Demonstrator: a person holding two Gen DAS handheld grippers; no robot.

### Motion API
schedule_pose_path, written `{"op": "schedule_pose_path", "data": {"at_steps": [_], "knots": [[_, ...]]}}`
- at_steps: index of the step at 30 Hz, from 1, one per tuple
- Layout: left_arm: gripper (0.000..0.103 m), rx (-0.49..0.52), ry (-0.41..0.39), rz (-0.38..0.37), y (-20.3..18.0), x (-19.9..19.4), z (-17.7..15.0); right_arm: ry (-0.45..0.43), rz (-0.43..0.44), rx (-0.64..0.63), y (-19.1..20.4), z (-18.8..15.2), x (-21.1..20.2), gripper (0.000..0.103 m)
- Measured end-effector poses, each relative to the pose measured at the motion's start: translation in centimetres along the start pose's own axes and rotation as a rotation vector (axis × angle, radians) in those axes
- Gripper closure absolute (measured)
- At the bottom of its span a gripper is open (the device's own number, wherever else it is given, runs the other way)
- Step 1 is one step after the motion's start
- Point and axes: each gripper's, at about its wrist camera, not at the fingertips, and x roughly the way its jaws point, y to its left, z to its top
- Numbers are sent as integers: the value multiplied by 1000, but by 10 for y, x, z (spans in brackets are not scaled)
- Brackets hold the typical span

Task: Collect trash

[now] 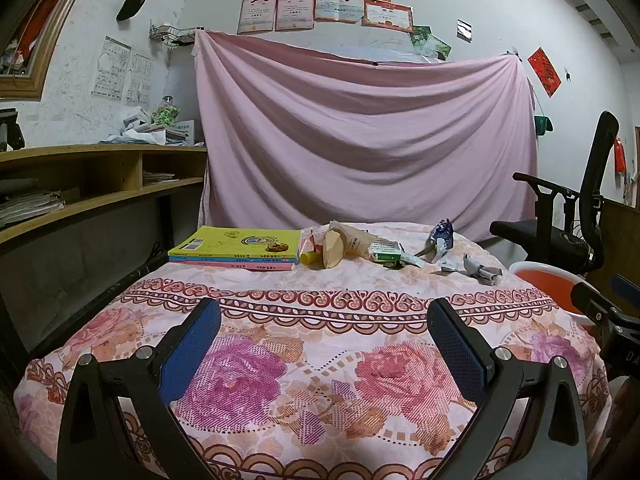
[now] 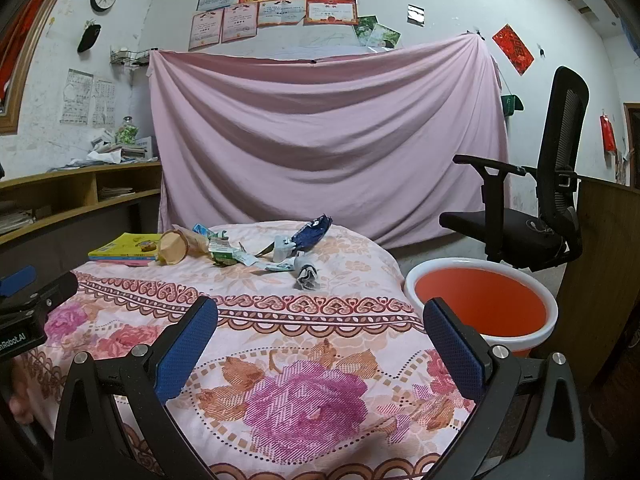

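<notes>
We hold the left gripper (image 1: 324,344) and the right gripper (image 2: 320,344) low over the near end of the floral tabletop (image 2: 304,380), both spread wide with nothing between the fingers. The trash (image 2: 248,250) lies scattered across the far end: a paper cup (image 2: 174,247), wrappers, a blue packet (image 2: 310,232). A stack of books (image 1: 240,250) sits just beside it on the left. An orange bin (image 2: 480,304) stands off the right edge, near a black office chair (image 2: 532,200).

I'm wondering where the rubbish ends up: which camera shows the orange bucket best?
The right wrist view: the orange bucket shows whole beside the table, white rim and inside visible. The left wrist view catches only a sliver at its right edge.
</notes>
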Motion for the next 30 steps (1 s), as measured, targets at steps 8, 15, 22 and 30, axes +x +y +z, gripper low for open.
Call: {"op": "schedule_pose_path", "data": {"at_steps": [8, 15, 22, 30], "knots": [[2, 1, 0, 0, 0, 0, 0, 1, 0, 1, 0, -1, 0, 0], [2, 3, 0, 1, 0, 0, 0, 2, 1, 2, 1, -1, 1, 0], [2, 3, 1, 1, 0, 0, 0, 4, 1, 2, 1, -1, 1, 0], [2, 4, 1, 1, -1, 1, -3, 5, 1, 3, 1, -2, 1, 0]]}}
